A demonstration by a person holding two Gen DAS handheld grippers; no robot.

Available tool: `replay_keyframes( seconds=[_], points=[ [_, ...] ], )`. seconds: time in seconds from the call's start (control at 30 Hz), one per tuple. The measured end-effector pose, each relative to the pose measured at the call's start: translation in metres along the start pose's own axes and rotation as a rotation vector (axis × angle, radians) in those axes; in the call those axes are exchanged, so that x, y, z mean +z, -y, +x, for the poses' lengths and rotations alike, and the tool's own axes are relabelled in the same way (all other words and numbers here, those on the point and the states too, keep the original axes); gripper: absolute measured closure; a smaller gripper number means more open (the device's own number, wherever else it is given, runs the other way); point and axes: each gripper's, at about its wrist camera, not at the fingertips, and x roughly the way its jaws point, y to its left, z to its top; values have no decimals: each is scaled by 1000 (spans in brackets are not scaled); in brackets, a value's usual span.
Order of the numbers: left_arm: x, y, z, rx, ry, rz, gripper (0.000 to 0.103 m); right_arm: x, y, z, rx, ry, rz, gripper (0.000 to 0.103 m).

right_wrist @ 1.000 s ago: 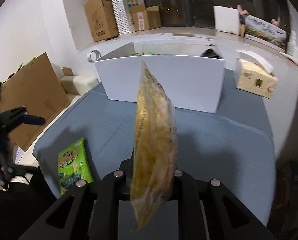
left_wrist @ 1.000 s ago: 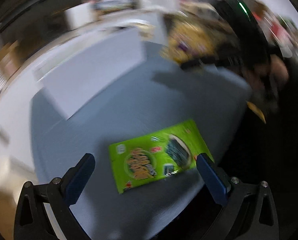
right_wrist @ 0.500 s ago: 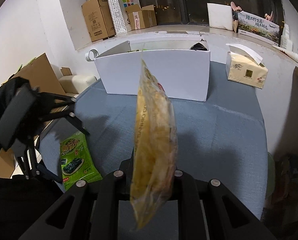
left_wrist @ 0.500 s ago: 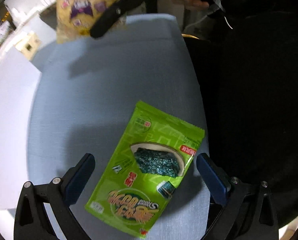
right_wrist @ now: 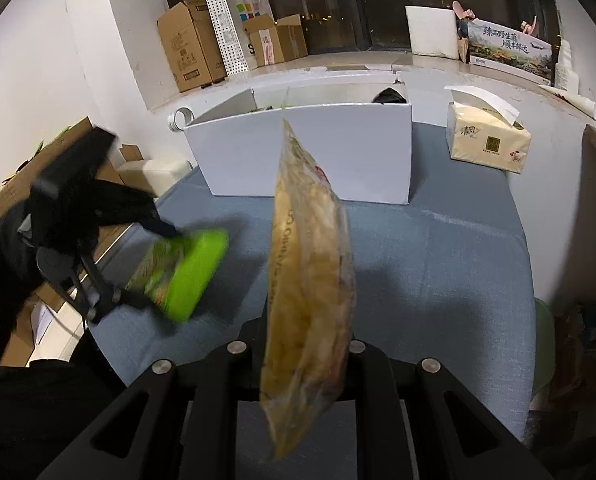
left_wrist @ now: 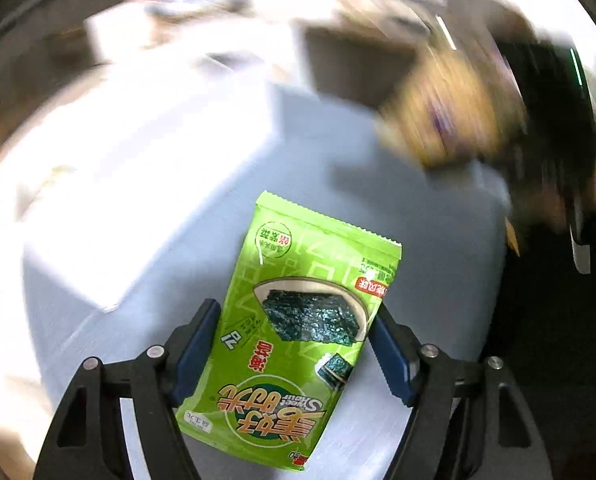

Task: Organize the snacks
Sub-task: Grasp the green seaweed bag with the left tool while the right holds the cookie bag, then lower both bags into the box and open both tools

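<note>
My left gripper (left_wrist: pixel 296 332) is shut on a green seaweed snack bag (left_wrist: pixel 298 328) and holds it above the blue tabletop (left_wrist: pixel 337 168); the view is motion-blurred. The same bag (right_wrist: pixel 182 276) and the left gripper (right_wrist: pixel 138 300) show at the left of the right wrist view. My right gripper (right_wrist: pixel 305 352) is shut on a yellow chip bag (right_wrist: pixel 309 304), held upright on edge above the table. The white open box (right_wrist: pixel 309 152) stands at the table's far side, straight ahead of the chip bag.
A tissue pack (right_wrist: pixel 487 140) sits to the right of the white box. Cardboard boxes (right_wrist: pixel 190 44) and a paper bag (right_wrist: pixel 238 28) line the windowsill. Flat cardboard (right_wrist: pixel 30 184) leans off the table's left edge.
My left gripper has closed on the green seaweed bag and lifted it off the table toward the box. The right gripper with the chip bag has held nearly still.
</note>
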Motion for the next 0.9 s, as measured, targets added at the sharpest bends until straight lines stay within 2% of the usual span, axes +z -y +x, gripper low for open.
replay_keyframes(
  seconds=[0.07, 0.13, 0.27, 0.3, 0.43, 0.47, 0.6, 0.7, 0.87, 0.9],
  points=[
    [6, -10, -25, 76, 101, -150, 26, 4, -1, 0, -1, 11, 11, 86],
    [11, -16, -43, 181, 158, -258, 26, 11, -4, -2, -10, 30, 24, 86],
    [19, -22, -69, 263, 248, -321, 26, 32, -10, -9, -2, 77, 68, 86],
    [18, -20, -74, 268, 258, -334, 26, 37, -11, -10, 3, 86, 79, 86],
    [51, -47, -81, 278, 293, -390, 26, 73, -13, -11, 26, 123, 90, 86],
    [63, -53, -82, 284, 305, -400, 26, 89, -13, -9, 49, 128, 93, 86],
    [98, -78, -80, 299, 334, -408, 26, 143, -6, 13, 43, 141, 115, 86],
    [126, -99, -69, 355, 330, -392, 26, 188, 10, 39, 40, 116, 162, 86],
    [159, -137, -37, 350, 289, -415, 25, 239, 38, 86, 67, 57, 230, 86],
    [162, -143, -31, 338, 287, -415, 20, 244, 41, 92, 65, 47, 237, 85]
  ],
)
